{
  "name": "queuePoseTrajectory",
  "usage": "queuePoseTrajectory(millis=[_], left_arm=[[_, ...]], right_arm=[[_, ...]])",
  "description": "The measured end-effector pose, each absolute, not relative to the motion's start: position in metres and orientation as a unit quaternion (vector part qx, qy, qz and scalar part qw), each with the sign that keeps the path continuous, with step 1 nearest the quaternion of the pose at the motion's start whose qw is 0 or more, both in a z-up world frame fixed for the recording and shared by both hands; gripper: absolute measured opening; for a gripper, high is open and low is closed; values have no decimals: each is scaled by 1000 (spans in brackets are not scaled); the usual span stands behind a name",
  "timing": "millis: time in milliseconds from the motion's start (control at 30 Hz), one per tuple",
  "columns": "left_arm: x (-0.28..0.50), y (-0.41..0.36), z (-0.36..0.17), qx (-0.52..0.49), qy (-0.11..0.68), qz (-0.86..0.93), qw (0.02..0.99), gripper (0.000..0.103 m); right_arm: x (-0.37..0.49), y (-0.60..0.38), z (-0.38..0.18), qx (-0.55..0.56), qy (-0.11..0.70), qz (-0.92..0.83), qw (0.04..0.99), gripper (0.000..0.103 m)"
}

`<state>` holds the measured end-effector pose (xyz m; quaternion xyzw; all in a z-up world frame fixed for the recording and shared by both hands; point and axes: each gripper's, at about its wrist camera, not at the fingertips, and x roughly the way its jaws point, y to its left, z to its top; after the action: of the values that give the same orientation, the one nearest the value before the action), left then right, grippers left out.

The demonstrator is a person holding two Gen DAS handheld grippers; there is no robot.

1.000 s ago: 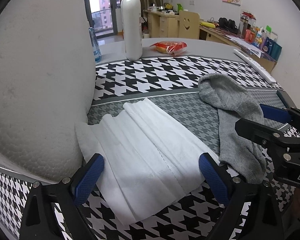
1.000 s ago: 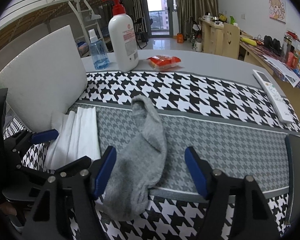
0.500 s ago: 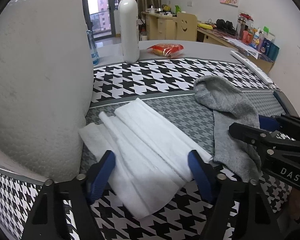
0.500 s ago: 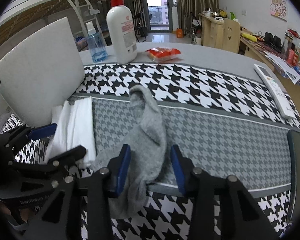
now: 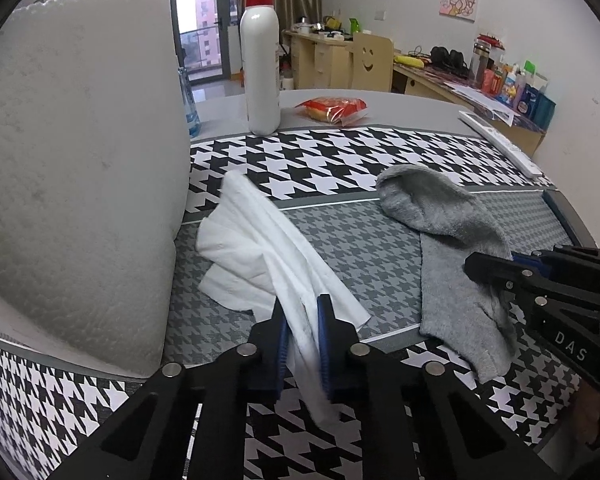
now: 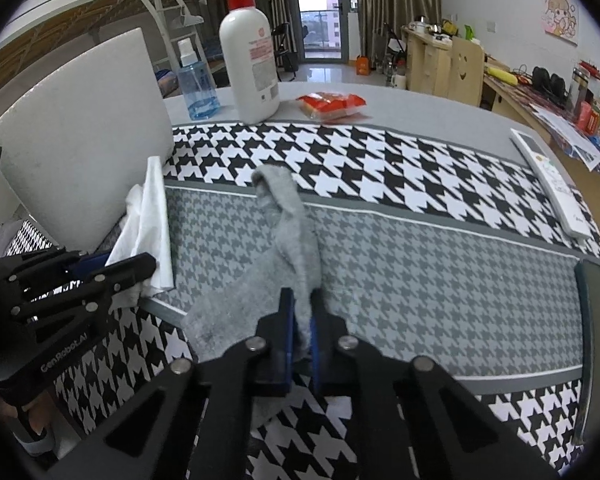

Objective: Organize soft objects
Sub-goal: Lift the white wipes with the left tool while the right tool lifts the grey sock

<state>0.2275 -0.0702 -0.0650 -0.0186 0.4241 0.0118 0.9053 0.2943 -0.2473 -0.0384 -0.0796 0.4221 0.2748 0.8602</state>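
A folded white paper towel (image 5: 260,248) lies on the houndstooth cloth (image 5: 340,160); my left gripper (image 5: 302,312) is shut on its near edge and bunches it up. It also shows in the right wrist view (image 6: 150,216). A grey sock (image 5: 444,232) lies to its right. My right gripper (image 6: 302,308) is shut on the sock (image 6: 288,248) near its middle, and the fabric ridges up between the jaws. The right gripper shows in the left wrist view (image 5: 512,268), the left gripper in the right wrist view (image 6: 112,264).
A big white paper towel roll (image 5: 72,184) stands close at the left. A white pump bottle (image 5: 260,72), a blue spray bottle (image 6: 196,84) and a red snack pack (image 5: 332,108) stand at the back. A white remote (image 6: 552,184) lies at the right edge.
Both grippers went from wide open to shut. The left closed on the paper towel and pulled it into a ridge; the right closed on the sock, bunching it.
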Motion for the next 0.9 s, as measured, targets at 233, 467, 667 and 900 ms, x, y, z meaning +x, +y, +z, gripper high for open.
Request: queuePoseTrajectory(millis=[233, 467, 667, 900], left_arm=[[222, -71, -58, -17, 411, 6, 912, 12], [216, -71, -52, -13, 399, 0, 917, 12], [213, -70, -49, -12, 390, -7, 921, 10], [211, -70, -47, -10, 386, -12, 922, 10]], right_arm=[[292, -252, -29, -66, 411, 277, 866, 9], [298, -251, -25, -60, 407, 275, 869, 9], [304, -242, -24, -68, 404, 278, 869, 9], [307, -237, -30, -75, 416, 272, 865, 10]])
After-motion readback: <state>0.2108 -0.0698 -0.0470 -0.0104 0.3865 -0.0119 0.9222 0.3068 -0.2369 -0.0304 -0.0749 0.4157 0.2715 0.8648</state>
